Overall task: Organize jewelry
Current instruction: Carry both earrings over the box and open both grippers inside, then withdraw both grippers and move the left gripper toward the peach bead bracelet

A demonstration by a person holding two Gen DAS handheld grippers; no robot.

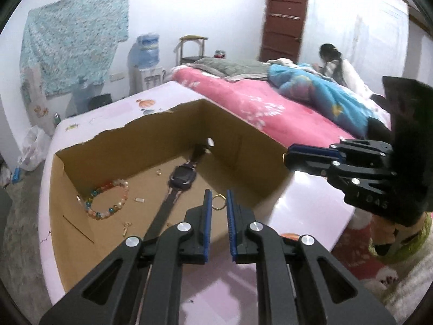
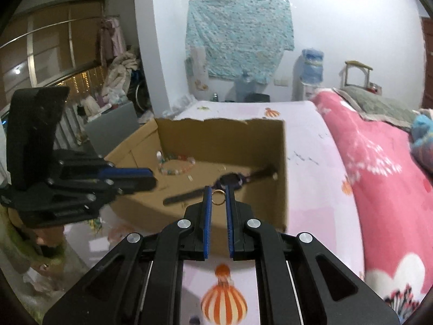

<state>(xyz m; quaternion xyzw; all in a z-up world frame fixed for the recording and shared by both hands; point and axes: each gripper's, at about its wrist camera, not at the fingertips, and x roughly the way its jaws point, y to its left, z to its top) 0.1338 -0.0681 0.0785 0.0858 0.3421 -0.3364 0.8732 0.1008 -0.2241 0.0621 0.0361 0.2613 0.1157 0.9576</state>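
Pink table [image 2: 311, 146] | both grippers [image 1: 218, 197] [image 2: 216, 192] pinch gold rings [image 1: 218, 202] [image 2: 218, 197] over box [image 2: 270, 146]

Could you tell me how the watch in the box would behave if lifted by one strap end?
The watch would probably hang limp: its long thin strap looks flexible. The bulkier case mid-strap likely swings as the heaviest part, so gripping near it seems steadier.

Brown cardboard box [image 1: 243, 146] holds multicoloured bead bracelet [image 1: 108, 199], black watch [image 1: 180, 180].

Pink balloon-print table [image 1: 305, 203] bearing an open cardboard box [image 1: 238, 146].
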